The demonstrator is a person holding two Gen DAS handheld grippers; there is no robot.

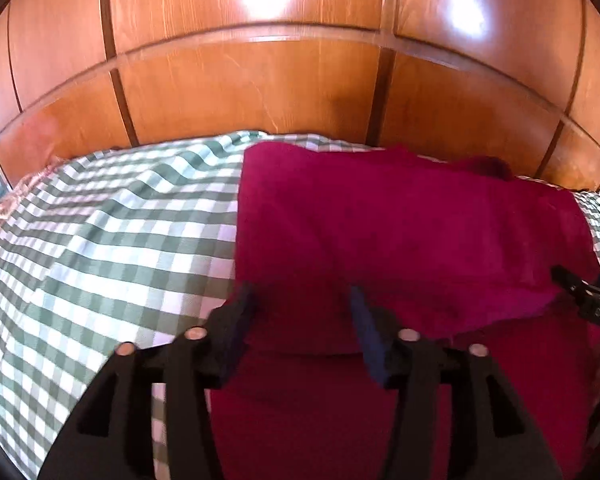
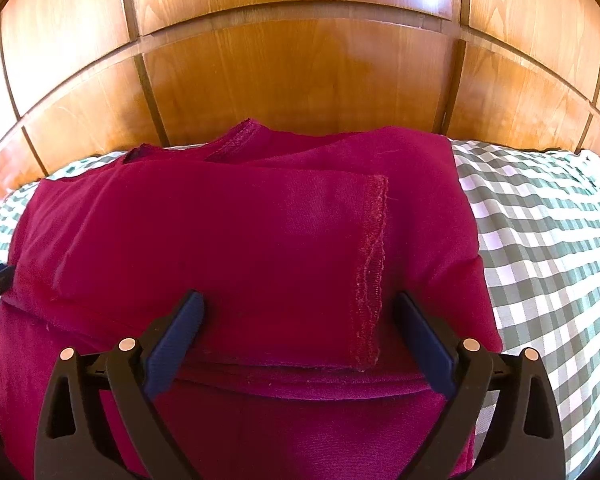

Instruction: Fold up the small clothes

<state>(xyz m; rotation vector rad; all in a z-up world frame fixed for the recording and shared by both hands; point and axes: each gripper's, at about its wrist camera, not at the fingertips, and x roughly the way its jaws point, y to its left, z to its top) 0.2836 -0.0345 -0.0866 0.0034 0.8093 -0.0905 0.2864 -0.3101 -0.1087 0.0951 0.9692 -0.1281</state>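
both grippers open over one folded red garment

the left gripper pointed steeply down over the left edge of the red garment, its two fingers apart with only cloth below them, nothing pinched. the right gripper also tilted down, its jaws spread very wide on both sides of the folded sleeve hem, not pressing it.

there was one garment, folded in several layers, lying on one green and white checked cloth, and two grippers with two blue pads each. in the left wrist view the right gripper showed only as a dark tip at 3 o'clock, cut by the frame. that view was blurred. behind, at 12 o'clock, stood wooden panels. no hand was visible.
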